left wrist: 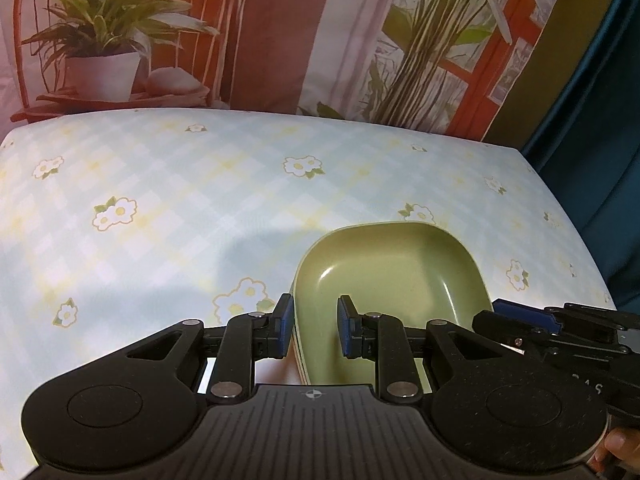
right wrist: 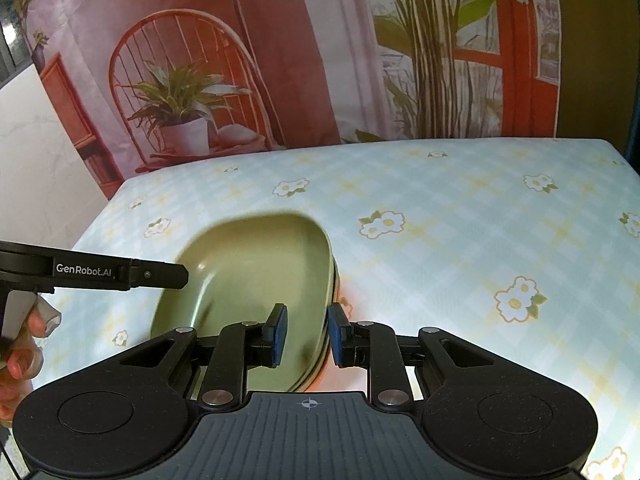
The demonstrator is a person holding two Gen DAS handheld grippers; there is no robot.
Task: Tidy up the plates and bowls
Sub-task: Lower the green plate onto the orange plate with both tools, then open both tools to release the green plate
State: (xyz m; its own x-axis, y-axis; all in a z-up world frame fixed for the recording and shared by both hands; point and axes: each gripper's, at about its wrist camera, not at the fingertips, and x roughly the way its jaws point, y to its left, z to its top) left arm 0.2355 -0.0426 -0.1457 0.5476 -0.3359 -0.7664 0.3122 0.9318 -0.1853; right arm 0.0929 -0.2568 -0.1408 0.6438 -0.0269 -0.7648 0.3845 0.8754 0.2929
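Observation:
A stack of green squarish dishes point(left wrist: 400, 272) point(right wrist: 260, 264), with orange edges showing lower down, sits near the front of the flowered tablecloth point(left wrist: 160, 200) point(right wrist: 460, 200). My left gripper point(left wrist: 314, 328) is shut on the stack's left rim, one blue pad outside the wall and one inside. My right gripper point(right wrist: 306, 332) is shut on the opposite rim in the same way. Each gripper shows in the other's view: the right gripper point(left wrist: 504, 312) at the stack's right side, the left gripper point(right wrist: 176, 276) at its left. A reddish shadow lies under the stack; I cannot tell whether it rests on the cloth.
A printed backdrop point(left wrist: 280, 40) of a chair and potted plants hangs right behind the table's far edge. Dark blue fabric point(left wrist: 592, 160) borders the table's right side, and a white wall point(right wrist: 40, 160) stands at the left. A person's hand point(right wrist: 24, 352) holds the left gripper.

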